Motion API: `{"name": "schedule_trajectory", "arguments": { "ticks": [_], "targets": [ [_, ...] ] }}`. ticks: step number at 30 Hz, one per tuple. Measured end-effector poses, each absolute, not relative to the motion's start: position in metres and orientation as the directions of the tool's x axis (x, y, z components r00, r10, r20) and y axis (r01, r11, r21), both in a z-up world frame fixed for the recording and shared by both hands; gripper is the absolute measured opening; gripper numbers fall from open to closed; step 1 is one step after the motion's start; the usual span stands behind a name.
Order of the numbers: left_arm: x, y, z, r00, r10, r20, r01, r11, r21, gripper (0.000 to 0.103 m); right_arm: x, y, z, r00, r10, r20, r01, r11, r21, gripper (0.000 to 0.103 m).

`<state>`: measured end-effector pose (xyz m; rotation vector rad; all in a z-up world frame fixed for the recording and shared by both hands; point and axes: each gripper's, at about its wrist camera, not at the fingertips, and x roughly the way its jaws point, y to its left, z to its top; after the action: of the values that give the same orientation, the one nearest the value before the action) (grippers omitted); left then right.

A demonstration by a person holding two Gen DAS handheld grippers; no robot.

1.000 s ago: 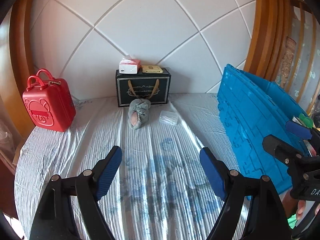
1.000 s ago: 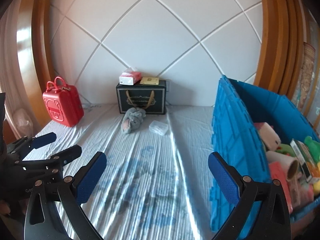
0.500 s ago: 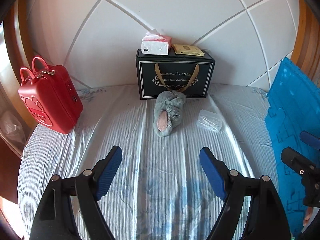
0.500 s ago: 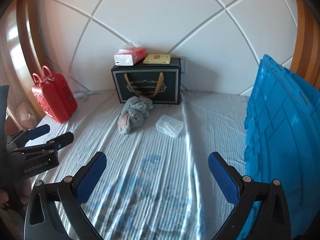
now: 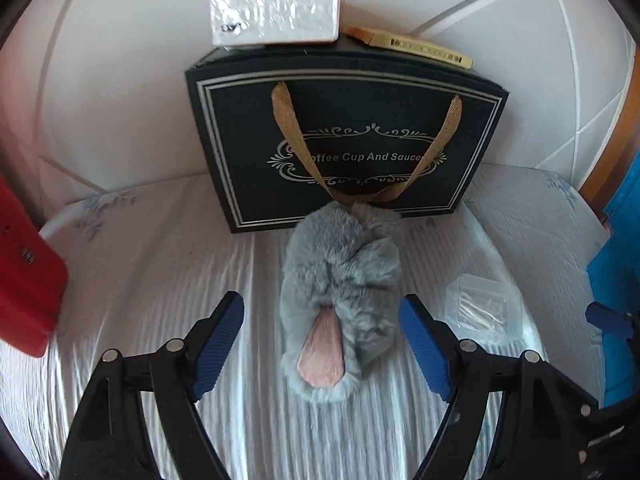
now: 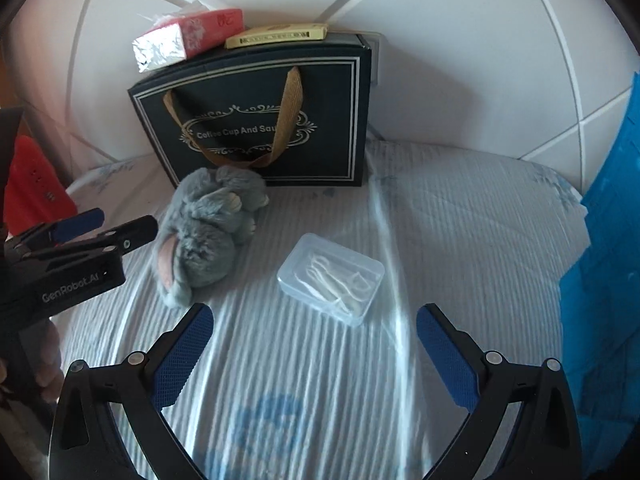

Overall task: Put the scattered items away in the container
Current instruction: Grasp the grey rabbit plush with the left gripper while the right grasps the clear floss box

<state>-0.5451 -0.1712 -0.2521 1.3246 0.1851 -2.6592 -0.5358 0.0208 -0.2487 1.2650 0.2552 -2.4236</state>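
Furry grey plush toy [image 5: 340, 292] between spread left gripper [image 5: 322, 340] ribbed pads.

Counted: one grey fluffy plush rabbit toy [image 5: 340, 280], one small clear plastic lidded box [image 6: 331, 273], one black cardboard gift box with gold ribbon handle [image 5: 344, 136], one red-and-white wrapped tissue pack [image 5: 276, 8], one flat gold card box [image 6: 276, 35], one red plastic case [image 5: 24, 276], one blue plastic crate [image 6: 608, 264].
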Motion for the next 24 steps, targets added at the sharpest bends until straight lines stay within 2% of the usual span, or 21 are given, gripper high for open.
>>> {"name": "schedule_trajectory", "arguments": {
  "ticks": [9,11,15,19,24],
  "targets": [
    [-0.593,-0.167,-0.319,-0.530,-0.095,-0.843,0.164,-0.986,0.008,0.080,-0.587,0.004,-0.313,-0.464,-0.194,-0.864,0.342,-0.939,0.027,0.103],
    [-0.594,-0.165,-0.327,-0.541,-0.089,-0.836,0.157,-0.988,0.004,0.083,-0.592,0.002,-0.324,-0.470,-0.172,-0.866,0.333,-0.943,0.007,0.103],
    [-0.590,-0.165,-0.335,-0.580,-0.131,-0.804,0.210,-0.978,0.008,0.103,-0.596,0.005,-0.344,-0.490,-0.162,-0.856,0.317,-0.948,-0.002,0.103],
    [-0.589,-0.167,-0.337,-0.576,-0.111,-0.810,0.222,-0.975,-0.024,0.103,-0.586,0.010,-0.347,-0.568,-0.170,-0.805,0.316,-0.948,-0.023,0.103],
    [-0.588,-0.166,-0.339,-0.576,-0.111,-0.810,0.223,-0.975,-0.025,0.103,-0.584,0.014,-0.347,-0.571,-0.164,-0.805,0.301,-0.953,-0.019,0.103]
  ]
}}
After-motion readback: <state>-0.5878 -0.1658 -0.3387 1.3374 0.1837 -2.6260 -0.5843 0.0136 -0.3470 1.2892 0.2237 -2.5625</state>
